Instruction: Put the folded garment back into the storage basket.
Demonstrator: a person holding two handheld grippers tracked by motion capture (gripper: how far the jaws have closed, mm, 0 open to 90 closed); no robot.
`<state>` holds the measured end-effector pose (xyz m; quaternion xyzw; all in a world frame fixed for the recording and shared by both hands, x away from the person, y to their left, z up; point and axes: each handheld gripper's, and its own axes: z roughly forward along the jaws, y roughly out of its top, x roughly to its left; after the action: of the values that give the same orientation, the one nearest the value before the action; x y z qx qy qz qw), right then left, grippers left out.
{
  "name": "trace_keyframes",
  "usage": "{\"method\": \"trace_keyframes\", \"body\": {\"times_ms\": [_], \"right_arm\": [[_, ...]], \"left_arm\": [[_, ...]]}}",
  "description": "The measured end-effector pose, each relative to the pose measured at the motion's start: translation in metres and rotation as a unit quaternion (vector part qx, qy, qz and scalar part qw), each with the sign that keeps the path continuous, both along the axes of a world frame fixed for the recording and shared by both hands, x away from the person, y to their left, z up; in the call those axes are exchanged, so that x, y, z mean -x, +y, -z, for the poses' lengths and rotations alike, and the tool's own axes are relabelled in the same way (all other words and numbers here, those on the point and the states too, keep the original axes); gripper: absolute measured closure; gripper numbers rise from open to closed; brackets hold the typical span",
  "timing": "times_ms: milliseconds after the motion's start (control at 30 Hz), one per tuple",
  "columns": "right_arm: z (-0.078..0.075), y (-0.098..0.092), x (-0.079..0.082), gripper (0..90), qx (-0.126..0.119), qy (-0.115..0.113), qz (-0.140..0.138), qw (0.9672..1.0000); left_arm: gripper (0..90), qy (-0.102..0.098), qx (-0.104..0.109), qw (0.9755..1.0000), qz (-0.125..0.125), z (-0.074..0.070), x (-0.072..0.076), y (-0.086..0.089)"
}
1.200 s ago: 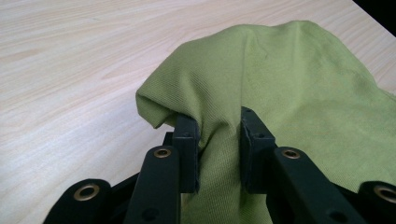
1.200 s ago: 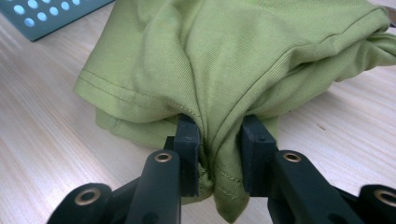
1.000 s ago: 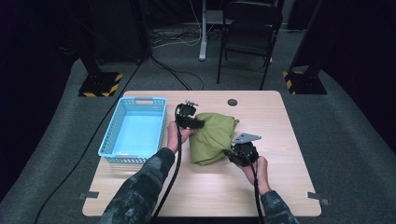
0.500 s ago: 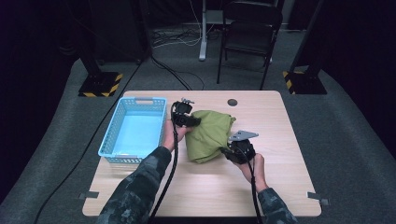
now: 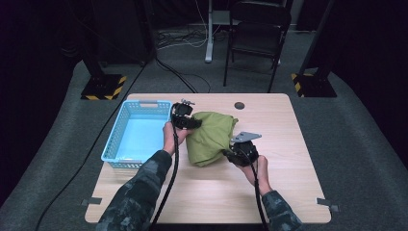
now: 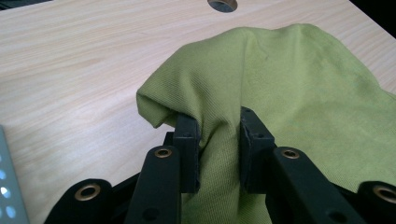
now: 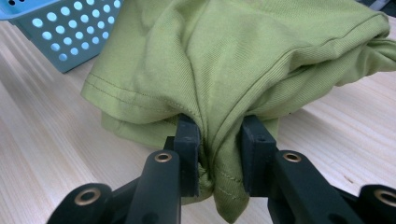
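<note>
Your table (image 5: 288, 192) is a pale wooden top on a grey carpeted floor, with a small round hole (image 5: 239, 105) near its far edge. At your left on it stands the blue basket (image 5: 118, 139), a long perforated tray with its long side running from you toward the far edge. Just to the right of the basket, close to it but with bare wood between, lies the green shirt (image 5: 211, 137), bunched into a folded bundle near the middle of the table. Its long axis runs on a slant, from the end near you and a little left up to the far right, where it points roughly toward the hole. Part of the bundle rides above the wood where you hold it, and folds sag between your two grips. Your left gripper (image 5: 188, 122) is at the shirt's far left edge, next to the basket's far corner; in the left gripper view (image 6: 219, 149) its jaws pinch a raised ridge of green cloth between the pads. Your right gripper (image 5: 230, 155) is at the near right edge of the bundle; in the right gripper view (image 7: 219, 154) its jaws clamp a gathered fold beside a stitched hem, with the shirt draping away toward the basket (image 7: 70, 32) behind. Both your sleeves come in from the near edge of the table.
</note>
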<state>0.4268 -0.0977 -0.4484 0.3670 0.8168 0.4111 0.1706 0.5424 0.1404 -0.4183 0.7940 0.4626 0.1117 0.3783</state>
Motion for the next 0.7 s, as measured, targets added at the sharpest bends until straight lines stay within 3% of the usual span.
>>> {"method": "trace_keyframes", "body": {"times_ms": [700], "right_arm": [[-0.012, 0.019, -0.007, 71.9, -0.007, -0.008, -0.019, 0.9998]], "left_arm": [[73.4, -0.013, -0.009, 0.9998, -0.016, -0.015, 0.002, 0.021]]}}
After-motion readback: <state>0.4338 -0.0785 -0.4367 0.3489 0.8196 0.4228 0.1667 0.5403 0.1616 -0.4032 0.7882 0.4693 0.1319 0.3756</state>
